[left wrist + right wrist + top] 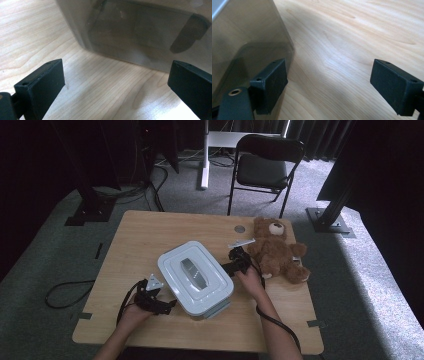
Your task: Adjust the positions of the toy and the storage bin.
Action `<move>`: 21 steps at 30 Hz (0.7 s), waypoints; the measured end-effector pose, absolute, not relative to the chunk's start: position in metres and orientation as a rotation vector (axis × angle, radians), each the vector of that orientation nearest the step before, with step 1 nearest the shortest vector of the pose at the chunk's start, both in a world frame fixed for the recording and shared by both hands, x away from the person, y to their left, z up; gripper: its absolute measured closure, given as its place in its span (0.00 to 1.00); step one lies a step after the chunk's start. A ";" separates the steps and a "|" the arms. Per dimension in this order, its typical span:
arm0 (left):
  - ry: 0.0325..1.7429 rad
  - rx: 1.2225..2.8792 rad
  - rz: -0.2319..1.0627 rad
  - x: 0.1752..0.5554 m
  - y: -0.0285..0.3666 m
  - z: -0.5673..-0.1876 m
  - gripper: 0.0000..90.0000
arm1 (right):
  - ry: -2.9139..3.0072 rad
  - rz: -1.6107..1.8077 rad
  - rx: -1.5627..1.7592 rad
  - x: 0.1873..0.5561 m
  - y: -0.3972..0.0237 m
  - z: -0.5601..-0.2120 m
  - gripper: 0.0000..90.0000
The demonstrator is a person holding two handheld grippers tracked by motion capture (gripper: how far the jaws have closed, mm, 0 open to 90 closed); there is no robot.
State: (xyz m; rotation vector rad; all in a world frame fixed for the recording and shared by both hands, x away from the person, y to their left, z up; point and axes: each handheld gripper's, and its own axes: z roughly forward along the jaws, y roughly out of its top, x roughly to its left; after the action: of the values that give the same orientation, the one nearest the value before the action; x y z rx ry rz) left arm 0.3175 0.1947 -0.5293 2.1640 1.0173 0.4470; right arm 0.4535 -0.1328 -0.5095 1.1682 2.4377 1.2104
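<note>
A pale grey lidded plastic box (196, 277) sits in the middle of the wooden table (145, 230). My left gripper (165, 306) is low at the box's near left side, open, with the translucent box wall (140, 37) just ahead of its jaws. On the opposite side, my right gripper (231, 265) is open, its left fingertip (270, 83) close beside the box wall (247, 45). A brown teddy bear (277, 251) lies on the table just right of the right gripper.
A small round metal disc (239, 228) is set in the table near its far edge. A black folding chair (264, 167) stands beyond the table. Black stand bases (90, 210) sit on the carpet at left and right. Bare tabletop lies to the far left.
</note>
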 end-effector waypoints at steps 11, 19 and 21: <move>1.056 2.160 0.454 0.318 0.211 -0.535 0.02 | 2.249 1.243 1.358 0.447 -0.165 -0.489 0.15; 1.068 2.164 0.461 0.316 0.224 -0.539 0.02 | 2.229 1.315 1.327 0.431 -0.173 -0.475 0.15; 1.079 2.160 0.460 0.315 0.227 -0.540 0.02 | 2.225 1.353 1.307 0.426 -0.176 -0.470 0.15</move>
State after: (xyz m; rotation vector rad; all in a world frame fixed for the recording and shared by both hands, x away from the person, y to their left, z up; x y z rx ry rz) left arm 0.3155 0.2274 -0.5401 2.1604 1.0793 0.4603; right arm 0.4260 -0.1755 -0.4701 1.3075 2.2252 1.3533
